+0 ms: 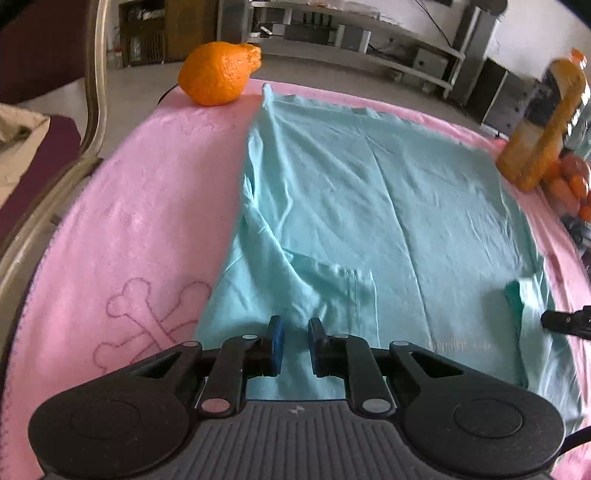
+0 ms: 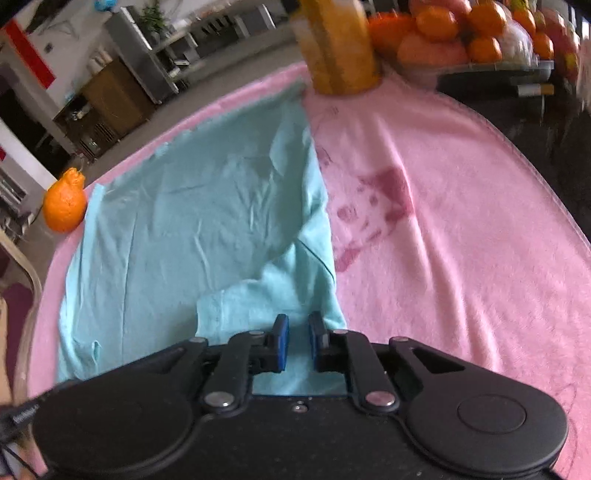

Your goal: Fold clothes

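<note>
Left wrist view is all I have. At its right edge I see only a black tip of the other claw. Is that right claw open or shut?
Observer: Open. The right claw has a gap between its blue pads, above the folded-in right edge of the shirt.
Operator: What lies to the right of that edge?
Observer: Bare pink blanket, with a reddish print just beside the shirt.
Operator: And behind the bottle?
Observer: To the right of the bottle there is a pile of oranges.

Soft daylight, strong fisheye warp; edges blurry, prob. motion smear.
</note>
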### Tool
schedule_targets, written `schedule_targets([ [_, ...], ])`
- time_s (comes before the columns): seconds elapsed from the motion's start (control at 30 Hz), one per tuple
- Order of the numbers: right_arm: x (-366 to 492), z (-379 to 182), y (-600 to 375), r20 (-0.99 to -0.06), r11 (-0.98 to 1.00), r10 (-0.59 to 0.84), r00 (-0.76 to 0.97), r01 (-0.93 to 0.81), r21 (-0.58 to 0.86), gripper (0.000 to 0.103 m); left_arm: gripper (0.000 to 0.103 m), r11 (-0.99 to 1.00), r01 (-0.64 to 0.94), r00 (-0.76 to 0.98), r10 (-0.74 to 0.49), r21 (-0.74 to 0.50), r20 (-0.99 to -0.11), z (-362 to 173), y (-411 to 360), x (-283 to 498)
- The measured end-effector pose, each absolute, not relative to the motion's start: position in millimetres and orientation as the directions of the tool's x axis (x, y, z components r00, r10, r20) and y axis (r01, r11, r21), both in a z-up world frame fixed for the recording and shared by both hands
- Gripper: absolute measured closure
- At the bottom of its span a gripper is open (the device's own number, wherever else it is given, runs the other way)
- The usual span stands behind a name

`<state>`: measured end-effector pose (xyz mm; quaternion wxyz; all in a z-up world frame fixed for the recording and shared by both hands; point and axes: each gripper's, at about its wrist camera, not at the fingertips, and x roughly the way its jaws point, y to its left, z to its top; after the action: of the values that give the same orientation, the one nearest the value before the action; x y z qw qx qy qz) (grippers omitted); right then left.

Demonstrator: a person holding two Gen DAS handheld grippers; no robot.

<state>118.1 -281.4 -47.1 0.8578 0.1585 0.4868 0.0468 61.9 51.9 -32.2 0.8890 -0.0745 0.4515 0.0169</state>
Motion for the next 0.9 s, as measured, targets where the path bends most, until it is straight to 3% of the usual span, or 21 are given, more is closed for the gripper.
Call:
schedule_targets([
  [0.17, 92.6, -40.3, -255.2, -0.840, 0.946, 0.316, 0.441, -0.081, 0.313, 0.091, 0.089, 0.983, -0.075, 0.570, -0.094, -0.166, -0.816, -29.6, 52.5, 35.7],
  [0.3, 66.8, -36.0, -220.5, -0.854, 0.940, 0.328, 0.404, -0.234, 0.250, 0.086, 0.089, 0.968, 0.003, 0.544, -0.212, -0.250, -0.812, -25.5, 42.0, 12.7],
  [0.37, 57.1, -32.5, -215.9, -0.840, 0.911, 0.399, 0.368, -0.267, 0.316, 0.086, 0.088, 0.956, 0.053, 0.540, -0.270, -0.288, -0.797, -21.5, 37.8, 2.4],
  [0.53, 37.7, -7.8, -251.9, -0.790, 0.915, 0.399, 0.465, -0.148, 0.375, 0.085, 0.088, 0.956, 0.012, 0.647, -0.230, -0.293, -0.727, -2.0, 54.7, -10.5],
  [0.7, 47.4, -9.3, -301.9, -0.764, 0.896, 0.356, 0.538, 0.038, 0.443, 0.085, 0.092, 0.959, -0.124, 0.624, -0.123, -0.253, -0.772, -16.2, 66.7, 8.9],
  [0.8, 58.6, -26.0, -302.9, -0.748, 0.858, 0.407, 0.524, 0.061, 0.509, 0.086, 0.091, 0.968, -0.092, 0.594, -0.136, -0.235, -0.793, -24.7, 53.1, 12.0],
  [0.9, 68.1, -43.7, -282.3, -0.773, 0.876, 0.403, 0.491, 0.038, 0.481, 0.086, 0.090, 0.974, -0.057, 0.564, -0.150, -0.220, -0.812, -32.5, 39.7, 14.5],
])
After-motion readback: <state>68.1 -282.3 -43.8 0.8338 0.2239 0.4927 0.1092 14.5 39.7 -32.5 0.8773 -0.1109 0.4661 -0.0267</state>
